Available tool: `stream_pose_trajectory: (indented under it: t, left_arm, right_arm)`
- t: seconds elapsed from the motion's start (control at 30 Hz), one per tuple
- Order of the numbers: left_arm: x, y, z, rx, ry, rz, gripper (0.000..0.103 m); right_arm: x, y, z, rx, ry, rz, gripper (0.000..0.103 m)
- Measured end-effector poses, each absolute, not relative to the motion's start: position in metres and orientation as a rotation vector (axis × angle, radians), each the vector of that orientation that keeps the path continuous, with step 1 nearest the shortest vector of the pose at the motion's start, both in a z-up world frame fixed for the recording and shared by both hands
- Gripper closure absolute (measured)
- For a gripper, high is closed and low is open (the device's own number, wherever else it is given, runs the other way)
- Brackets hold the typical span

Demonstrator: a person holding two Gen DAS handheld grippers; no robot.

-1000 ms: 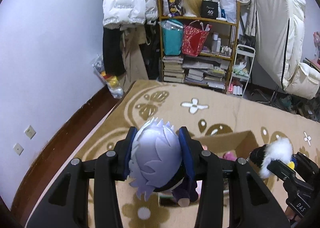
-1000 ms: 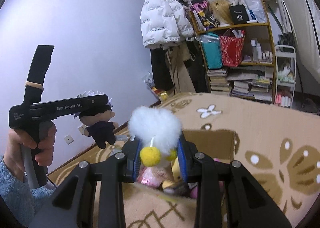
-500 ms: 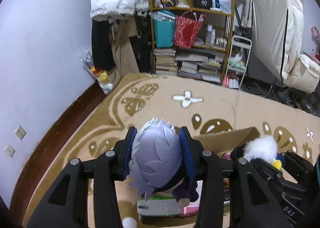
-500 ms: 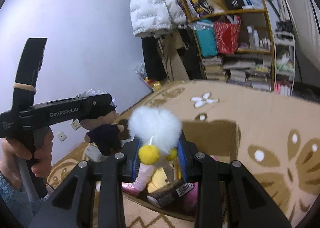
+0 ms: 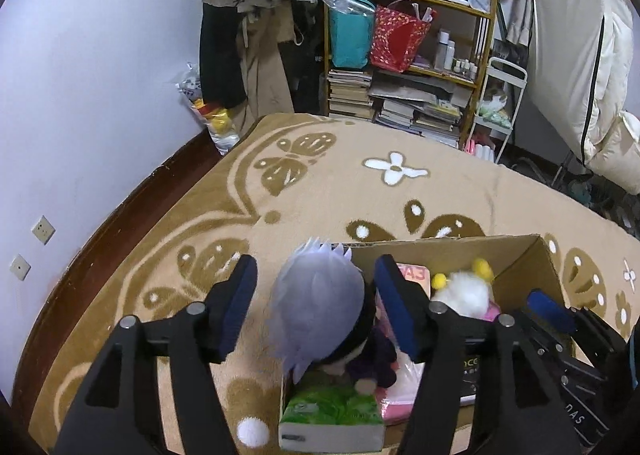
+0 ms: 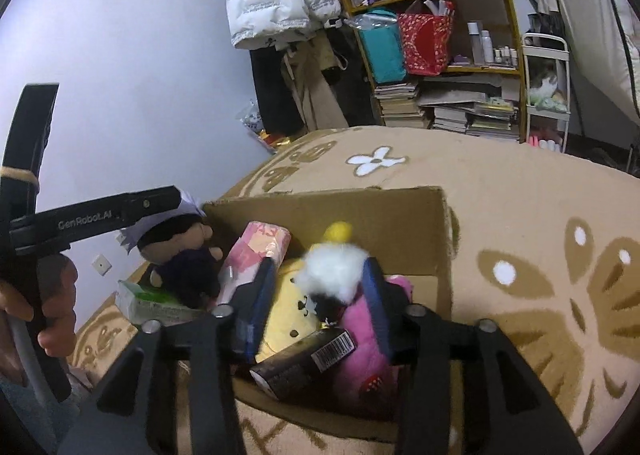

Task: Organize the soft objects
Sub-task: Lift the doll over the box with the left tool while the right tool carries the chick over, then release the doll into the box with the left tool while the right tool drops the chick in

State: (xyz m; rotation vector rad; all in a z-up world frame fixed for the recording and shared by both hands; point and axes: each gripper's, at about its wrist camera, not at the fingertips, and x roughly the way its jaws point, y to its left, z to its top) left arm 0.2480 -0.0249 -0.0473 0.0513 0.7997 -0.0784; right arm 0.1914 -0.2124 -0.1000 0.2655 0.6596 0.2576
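Rug point(image 5: 460, 183) | left hand-held gripper point(image 5: 314, 305) now open | doll point(image 5: 320, 307) released

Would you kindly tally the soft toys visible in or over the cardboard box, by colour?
White-haired doll: 1
White fluffy toy: 1
Yellow plush: 1
Pink plush: 1
Total: 4

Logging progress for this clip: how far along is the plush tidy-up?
Nearly done. Done: the cardboard box already holds a yellow plush and a pink plush. In hand: nothing gripped; both grippers are open around the white-haired doll and white fluffy toy. Left: withdraw.
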Motion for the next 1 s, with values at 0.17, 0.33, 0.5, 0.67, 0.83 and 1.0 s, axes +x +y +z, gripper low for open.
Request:
stream_pose_trajectory:
  t: [0.17,0.33,0.5,0.67,0.83,1.0]
  left_arm:
    - [0.24,-0.018,-0.037,0.032,0.785,-0.063,0.023]
    - [0.225,-0.005,-0.022,-0.01,0.768,-0.039,0.004]
    - [0.203,0.005,-0.007,-0.015,0.75,-0.032,0.0]
    - [0.181,0.013,0.008,0.004,0.722,0.003,0.0]
    - [0.153,0.025,0.027,-0.005,0.678,0.007,0.0]
    - [0.118,0.03,0.044,-0.006,0.585,0.005,0.0]
  right_arm:
    - [0.18,-0.214,-0.089,0.27,0.644,0.245,0.033]
    - [0.168,-0.214,-0.072,0.273,0.624,0.233,0.009]
    - [0.152,-0.213,-0.052,0.273,0.593,0.216,0.0]
    - [0.131,-0.211,-0.03,0.253,0.557,0.205,0.0]
    - [0.11,-0.21,-0.011,0.225,0.524,0.189,0.0]
    - [0.086,-0.206,0.003,0.197,0.492,0.173,0.0]
